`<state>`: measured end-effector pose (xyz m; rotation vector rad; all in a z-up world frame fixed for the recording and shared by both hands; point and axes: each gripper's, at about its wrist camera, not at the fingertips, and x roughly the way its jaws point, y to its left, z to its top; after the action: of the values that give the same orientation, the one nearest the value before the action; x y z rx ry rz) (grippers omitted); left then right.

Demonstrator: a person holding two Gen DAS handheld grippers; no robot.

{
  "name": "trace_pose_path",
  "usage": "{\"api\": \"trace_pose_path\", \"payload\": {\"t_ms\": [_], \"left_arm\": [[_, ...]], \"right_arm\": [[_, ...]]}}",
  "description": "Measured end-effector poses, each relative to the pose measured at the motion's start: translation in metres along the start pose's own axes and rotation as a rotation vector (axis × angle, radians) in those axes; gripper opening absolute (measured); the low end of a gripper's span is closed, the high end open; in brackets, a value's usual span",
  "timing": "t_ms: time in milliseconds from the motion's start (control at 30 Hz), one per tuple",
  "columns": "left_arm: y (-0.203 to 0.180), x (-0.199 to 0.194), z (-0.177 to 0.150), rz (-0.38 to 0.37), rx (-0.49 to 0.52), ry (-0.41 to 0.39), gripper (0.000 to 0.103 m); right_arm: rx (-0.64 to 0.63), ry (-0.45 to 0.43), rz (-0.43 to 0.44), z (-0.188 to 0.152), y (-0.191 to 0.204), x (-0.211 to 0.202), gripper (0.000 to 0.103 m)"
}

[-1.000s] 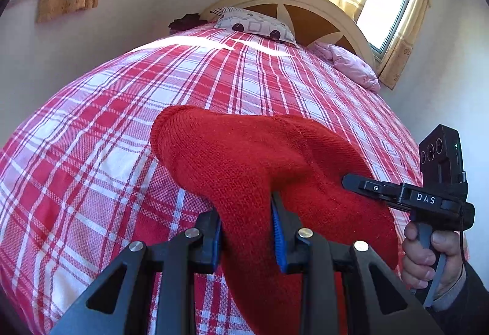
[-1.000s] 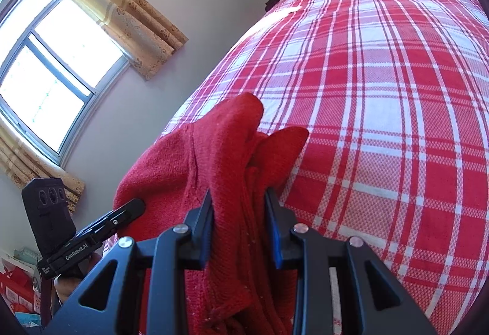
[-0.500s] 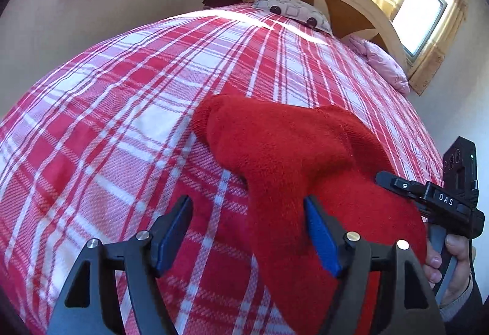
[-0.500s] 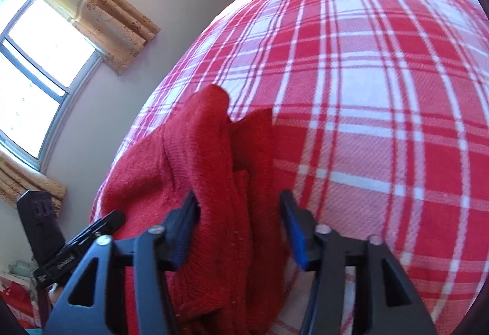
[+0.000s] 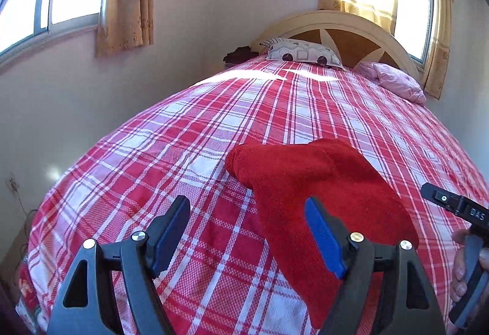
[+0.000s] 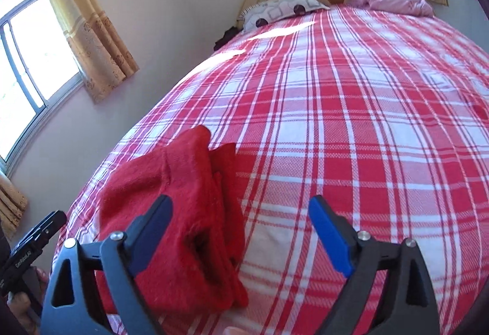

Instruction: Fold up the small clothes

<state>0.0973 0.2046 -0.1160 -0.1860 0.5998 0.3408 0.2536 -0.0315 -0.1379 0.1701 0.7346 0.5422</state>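
Note:
A red knitted garment [image 5: 321, 191] lies folded on the red-and-white plaid bed [image 5: 214, 127]. My left gripper [image 5: 247, 231] hovers just above its near left edge. Its jaws are opening, and the cloth lies by the right blue pad [image 5: 324, 240] without being pinched. In the right wrist view the same garment [image 6: 183, 212] shows its stacked layers. My right gripper [image 6: 241, 231] is over its right edge, jaws opening wide, with cloth lying loose beside the left pad [image 6: 152, 231]. Each view catches the other gripper's black body [image 5: 458, 208] [image 6: 33, 240] and the hand holding it.
A patterned pillow [image 5: 302, 53] and a pink pillow [image 5: 394, 81] lie against the arched headboard [image 5: 345, 26]. A wall with curtained windows [image 6: 27, 65] runs along the bed's left side. Plaid cover stretches beyond the garment toward the pillows.
Both grippers were shut on the red garment a second ago. Both have let go, opened wide and pulled back and up. The garment now rests on the bed.

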Motion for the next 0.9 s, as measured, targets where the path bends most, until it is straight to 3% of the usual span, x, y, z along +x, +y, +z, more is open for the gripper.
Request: {"api": "trace_pose_path", "payload": {"t_ms": [167,233,533,900], "left_arm": [[-0.015,-0.017,0.005,0.017,0.06,-0.04,0.078],[-0.017,-0.029,0.008,-0.011,0.065,-0.067,0.078],[-0.022,-0.066,0.02,-0.06,0.049,-0.146,0.079],[-0.019,-0.073,0.023,-0.072,0.018,-0.167,0.079]], "right_arm": [[-0.082,-0.049,-0.038,-0.006,0.021,-0.03,0.098],[-0.109,-0.084,-0.046,-0.005,0.031,-0.047,0.103],[-0.207,-0.162,-0.065,-0.01,0.069,-0.089,0.103],[-0.279,-0.21,-0.073,-0.018,0.089,-0.109,0.103]]}}
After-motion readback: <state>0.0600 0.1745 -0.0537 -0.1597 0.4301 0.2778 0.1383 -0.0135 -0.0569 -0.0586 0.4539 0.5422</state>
